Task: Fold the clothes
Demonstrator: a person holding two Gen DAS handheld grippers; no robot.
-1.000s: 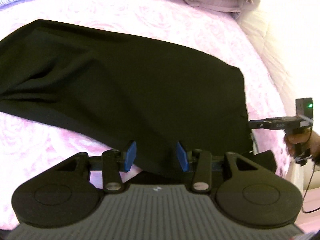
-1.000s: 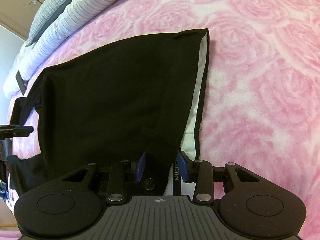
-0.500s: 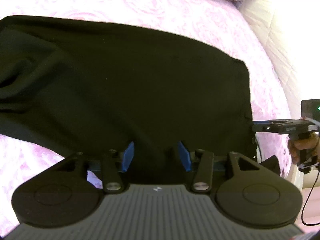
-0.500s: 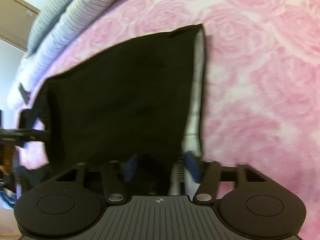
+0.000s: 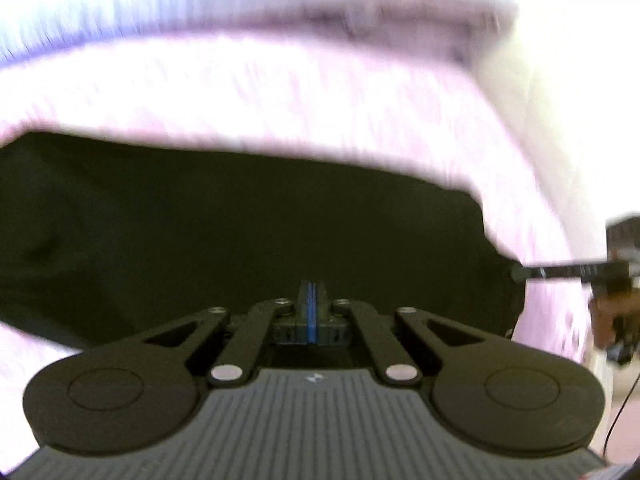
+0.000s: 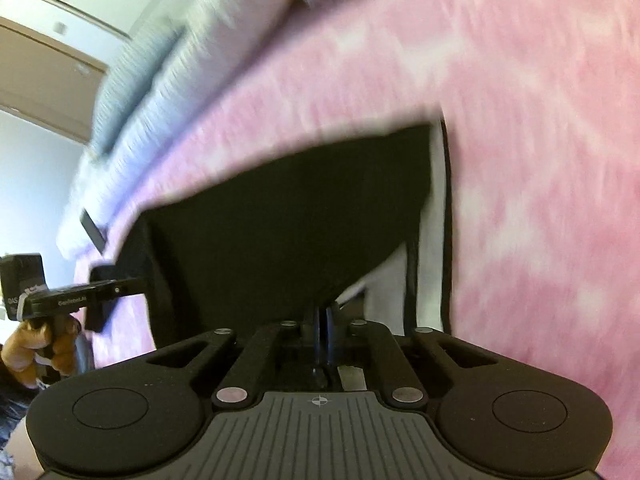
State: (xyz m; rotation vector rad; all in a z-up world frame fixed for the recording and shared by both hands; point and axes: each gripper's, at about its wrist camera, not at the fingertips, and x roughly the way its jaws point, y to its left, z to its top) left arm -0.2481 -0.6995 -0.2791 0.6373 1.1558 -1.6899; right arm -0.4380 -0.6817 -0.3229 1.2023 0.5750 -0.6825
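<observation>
**Both corners pinched for the fold**

Left gripper (image 5: 311,300) clamped on garment (image 5: 240,232); right gripper (image 6: 322,316) likewise pinching its near edge. Black cloth stretched between, draped over pink bedspread (image 6: 520,120), probably to carry the near edge across evenly. Views blurred.

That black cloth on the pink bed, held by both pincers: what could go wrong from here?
1. The left gripper and right gripper each pinch only the near edge of the black fabric garment, so it might slip out mid-lift.
2. Both views are motion-blurred; a fast swing may leave the fold crooked on the pink rose-patterned bedspread.
</observation>
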